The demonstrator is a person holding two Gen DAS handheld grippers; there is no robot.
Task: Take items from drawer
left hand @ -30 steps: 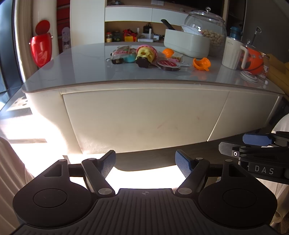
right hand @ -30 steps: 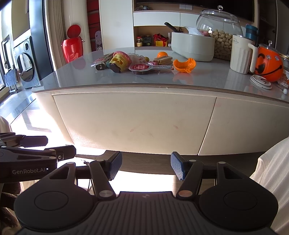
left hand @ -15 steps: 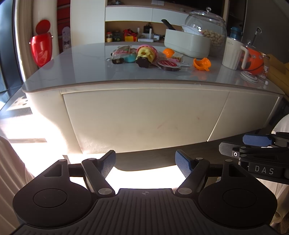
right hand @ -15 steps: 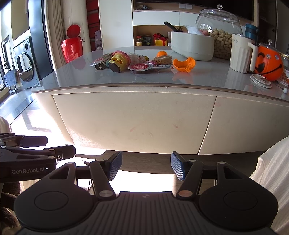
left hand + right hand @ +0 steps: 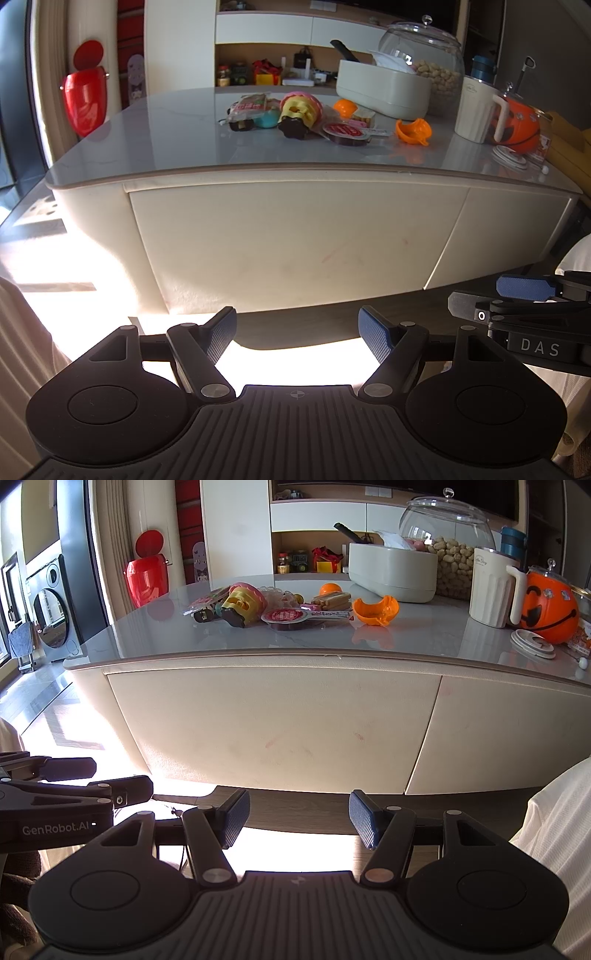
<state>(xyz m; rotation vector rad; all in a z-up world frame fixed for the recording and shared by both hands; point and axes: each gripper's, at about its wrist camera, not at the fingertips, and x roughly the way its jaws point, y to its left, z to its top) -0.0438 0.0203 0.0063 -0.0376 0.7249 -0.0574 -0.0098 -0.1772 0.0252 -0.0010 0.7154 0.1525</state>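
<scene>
A cream drawer front [image 5: 295,240] [image 5: 273,723] faces me under a grey tabletop; it is shut, with a second panel [image 5: 498,738] to its right. My left gripper [image 5: 297,332] hangs open below the drawer's lower edge, nothing between its fingers. My right gripper [image 5: 297,818] is also open and empty, at about the same height. Each gripper shows at the side of the other's view: the right gripper [image 5: 524,295] and the left gripper [image 5: 74,775]. On the tabletop lie a snack packet [image 5: 247,107], a yellow-and-pink toy [image 5: 299,114], a round red-lidded cup [image 5: 345,133] and an orange peel-like piece [image 5: 413,131].
Further back stand a white box [image 5: 384,92], a glass jar of peanuts [image 5: 432,55], a white jug [image 5: 476,110] and an orange pumpkin pail [image 5: 546,605]. A red bin [image 5: 85,99] is at the far left. White cloth of a person's clothing [image 5: 554,830] is at right. Sunlit floor lies below.
</scene>
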